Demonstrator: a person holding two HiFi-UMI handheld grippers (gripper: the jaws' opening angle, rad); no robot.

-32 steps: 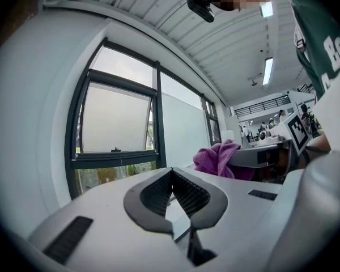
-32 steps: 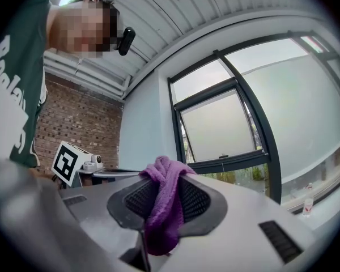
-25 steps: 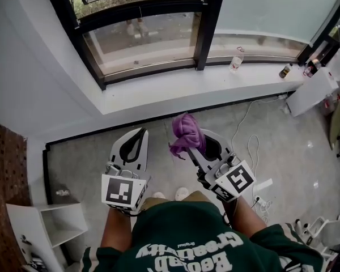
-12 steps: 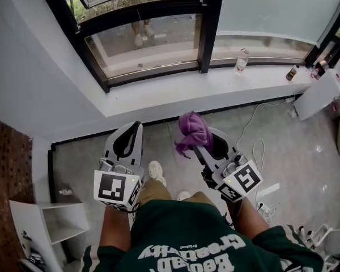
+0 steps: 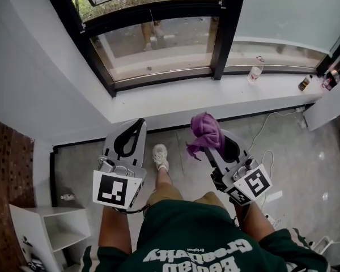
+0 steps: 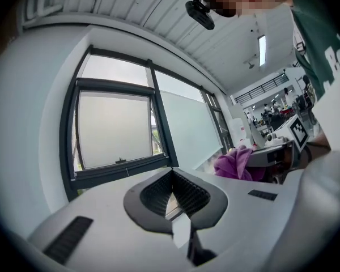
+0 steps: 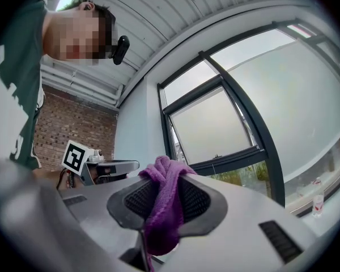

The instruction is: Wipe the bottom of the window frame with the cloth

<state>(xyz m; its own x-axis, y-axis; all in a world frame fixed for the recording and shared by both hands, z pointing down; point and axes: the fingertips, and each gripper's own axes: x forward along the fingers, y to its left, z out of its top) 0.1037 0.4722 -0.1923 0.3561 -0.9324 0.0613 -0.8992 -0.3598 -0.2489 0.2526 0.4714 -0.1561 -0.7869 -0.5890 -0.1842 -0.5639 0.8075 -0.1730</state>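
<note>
Clamped purple cloth [image 5: 204, 128] between right gripper [image 5: 214, 142] jaws, over the floor, well short of window frame [image 5: 158, 76]; held left gripper [image 5: 135, 128] jaws together, empty.

Green shirt [image 5: 175, 231] bears upside-down lettering, possibly "Original".

We see a clear bottle [image 5: 255, 69] upright on the white ledge [image 5: 175, 98]. A white shelf unit [image 5: 73, 220] stands lower left. Thin white lines on the floor are probably cables [image 5: 260, 126].
</note>
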